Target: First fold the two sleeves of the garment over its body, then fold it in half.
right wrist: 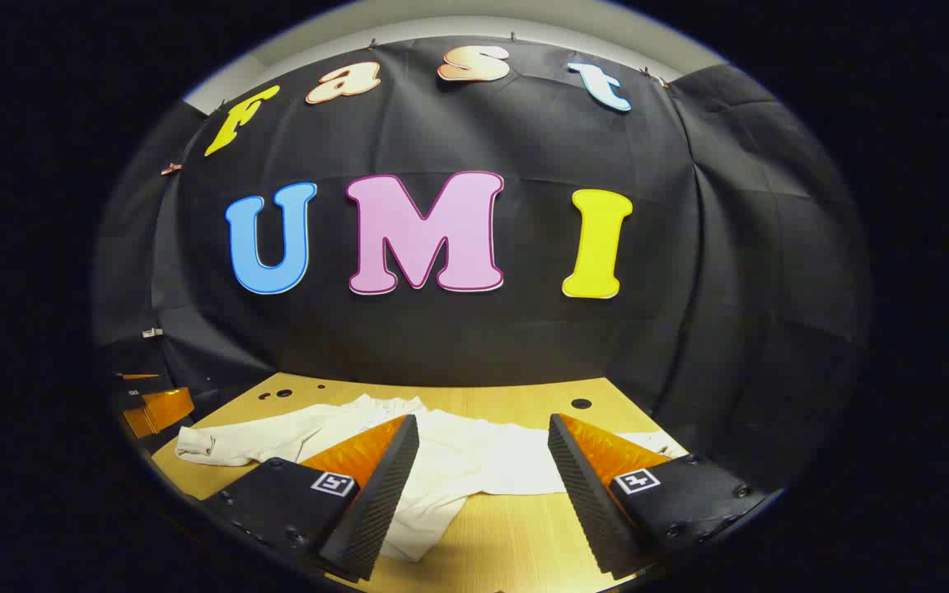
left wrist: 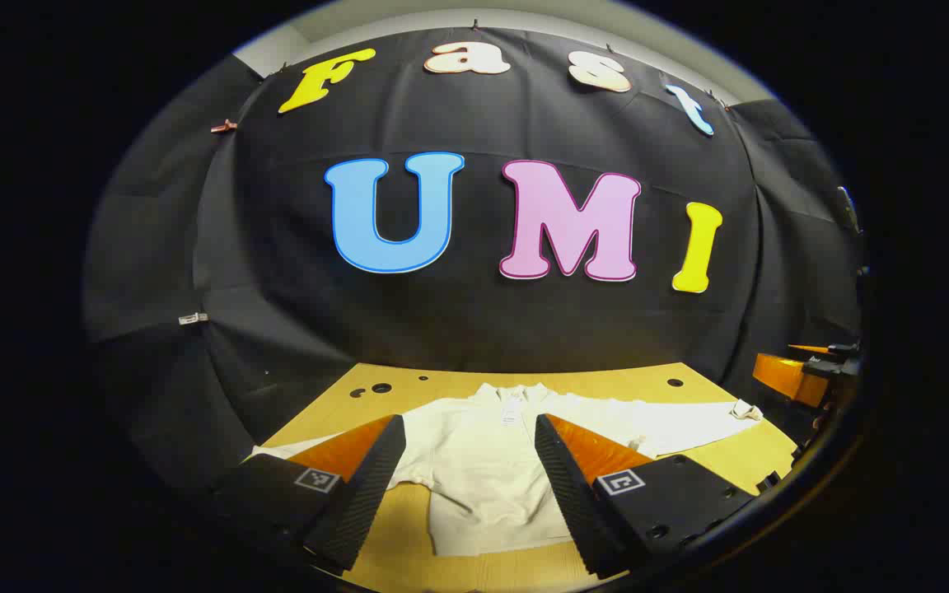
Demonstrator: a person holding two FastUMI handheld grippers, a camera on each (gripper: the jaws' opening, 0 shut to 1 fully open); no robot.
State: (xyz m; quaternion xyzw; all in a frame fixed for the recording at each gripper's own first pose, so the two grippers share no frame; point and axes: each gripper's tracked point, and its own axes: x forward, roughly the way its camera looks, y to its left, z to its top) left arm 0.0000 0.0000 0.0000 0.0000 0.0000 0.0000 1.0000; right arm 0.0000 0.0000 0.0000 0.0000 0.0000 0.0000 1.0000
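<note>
Two sleeves unfolded; cream garment point(left wrist: 483, 461) flat on wooden table point(left wrist: 689, 469)

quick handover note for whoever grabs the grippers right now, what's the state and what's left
Left gripper: open, holding nothing, raised over the near side of the table.
Right gripper: open, holding nothing, raised likewise.
Garment: white, laid flat on the table, collar toward the booth wall, both sleeves spread out to the sides.
Done: nothing folded yet.
Left: fold each sleeve over the body, then fold the garment in half.
</note>
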